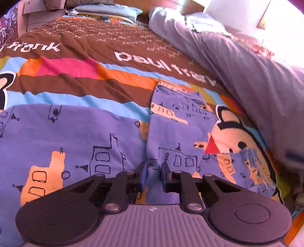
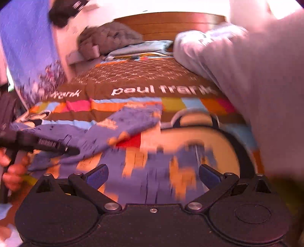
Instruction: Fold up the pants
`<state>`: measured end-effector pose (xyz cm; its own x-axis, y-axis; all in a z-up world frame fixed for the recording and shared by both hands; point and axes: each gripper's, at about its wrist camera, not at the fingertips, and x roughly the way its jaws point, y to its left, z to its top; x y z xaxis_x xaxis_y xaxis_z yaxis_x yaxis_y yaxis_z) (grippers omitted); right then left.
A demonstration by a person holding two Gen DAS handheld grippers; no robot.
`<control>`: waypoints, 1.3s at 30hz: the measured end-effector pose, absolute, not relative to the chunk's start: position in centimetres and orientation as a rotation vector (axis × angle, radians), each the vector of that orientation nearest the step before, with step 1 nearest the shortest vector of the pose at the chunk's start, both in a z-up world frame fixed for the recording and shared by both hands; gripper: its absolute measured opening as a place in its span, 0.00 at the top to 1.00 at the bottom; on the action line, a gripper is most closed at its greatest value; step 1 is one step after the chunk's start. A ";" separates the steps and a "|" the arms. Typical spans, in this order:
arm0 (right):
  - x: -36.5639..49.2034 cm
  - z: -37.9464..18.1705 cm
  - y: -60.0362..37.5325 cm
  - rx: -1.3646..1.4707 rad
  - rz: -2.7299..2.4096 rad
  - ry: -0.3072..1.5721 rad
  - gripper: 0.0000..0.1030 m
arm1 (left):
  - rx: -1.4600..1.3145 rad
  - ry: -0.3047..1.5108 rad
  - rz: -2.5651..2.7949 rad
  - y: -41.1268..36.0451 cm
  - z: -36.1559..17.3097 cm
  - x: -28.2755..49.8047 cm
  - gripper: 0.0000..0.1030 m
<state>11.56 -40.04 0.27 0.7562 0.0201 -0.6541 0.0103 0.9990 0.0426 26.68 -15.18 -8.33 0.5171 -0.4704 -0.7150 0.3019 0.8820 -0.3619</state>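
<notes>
The pants (image 1: 76,133) are purple-blue with orange houses and black line drawings, and they lie spread on the bed. One leg (image 1: 176,121) runs away from me. My left gripper (image 1: 153,172) is low on the cloth near the crotch, with its blue pads closed on a ridge of the fabric. From the right wrist view the left gripper (image 2: 73,151) comes in at the left, its tip on the pants (image 2: 133,121). My right gripper (image 2: 153,175) hovers open over the blurred near part of the pants, with nothing between its fingers.
Under the pants is a striped brown, orange and blue bedspread (image 1: 98,62) with white lettering. A bunched lilac duvet (image 1: 256,72) fills the right side. Pillows (image 1: 106,10) and a wooden headboard (image 2: 171,22) stand at the back. A person's hand (image 2: 11,171) holds the left gripper.
</notes>
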 end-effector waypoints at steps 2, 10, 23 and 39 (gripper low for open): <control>15.4 1.9 -39.6 0.005 0.085 0.714 0.07 | -0.258 0.887 -0.476 -14.4 -9.0 26.5 0.82; 32.3 2.3 -34.3 0.015 0.210 0.874 0.26 | -0.461 0.890 -0.534 -11.8 -10.4 28.1 0.82; 42.1 -6.0 -26.7 -0.067 0.016 1.210 0.61 | -0.356 0.847 -0.507 -13.1 -10.0 27.4 0.89; 28.3 4.7 -39.2 0.332 -0.052 0.787 1.00 | 0.265 0.618 -0.540 -20.6 -2.9 22.5 0.99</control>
